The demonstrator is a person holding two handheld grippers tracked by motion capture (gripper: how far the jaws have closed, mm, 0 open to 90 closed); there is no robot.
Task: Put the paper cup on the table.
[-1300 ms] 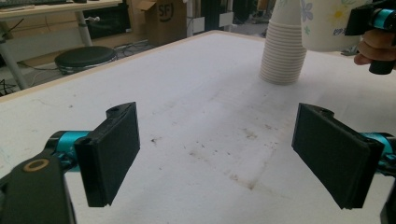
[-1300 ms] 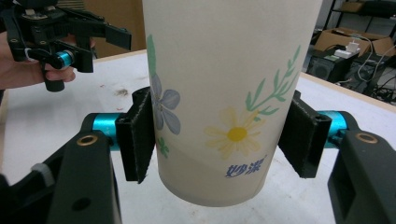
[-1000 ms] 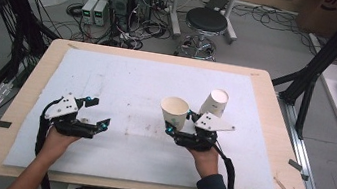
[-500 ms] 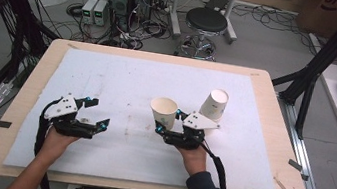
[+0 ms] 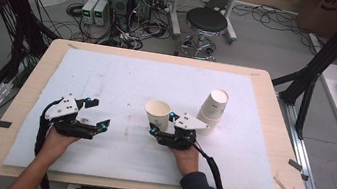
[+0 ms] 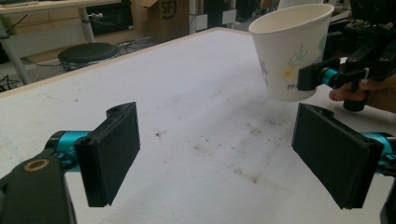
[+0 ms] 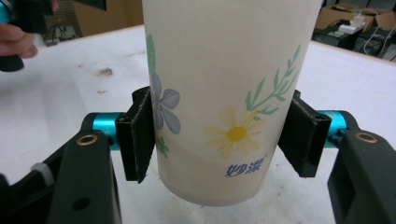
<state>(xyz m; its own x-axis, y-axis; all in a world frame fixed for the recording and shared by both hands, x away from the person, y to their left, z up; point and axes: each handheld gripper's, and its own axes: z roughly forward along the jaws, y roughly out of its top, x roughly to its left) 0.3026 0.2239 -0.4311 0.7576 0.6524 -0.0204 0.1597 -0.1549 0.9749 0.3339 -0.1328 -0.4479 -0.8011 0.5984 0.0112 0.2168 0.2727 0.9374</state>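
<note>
Right gripper [image 5: 159, 123] carried paper cup [image 5: 157, 114] leftward, clamped, left gripper [image 5: 101, 114] wide, mat [image 5: 124, 75] open around

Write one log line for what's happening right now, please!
right gripper: jaws shut on white flowered paper cup, upright | left gripper: jaws open, nothing between | stacked white paper cups: on white mat

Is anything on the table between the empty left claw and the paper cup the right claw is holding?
Nothing visible. The left claw stands open, and only bare white mat lies between it and the paper cup, which the right claw grips upright.
</note>
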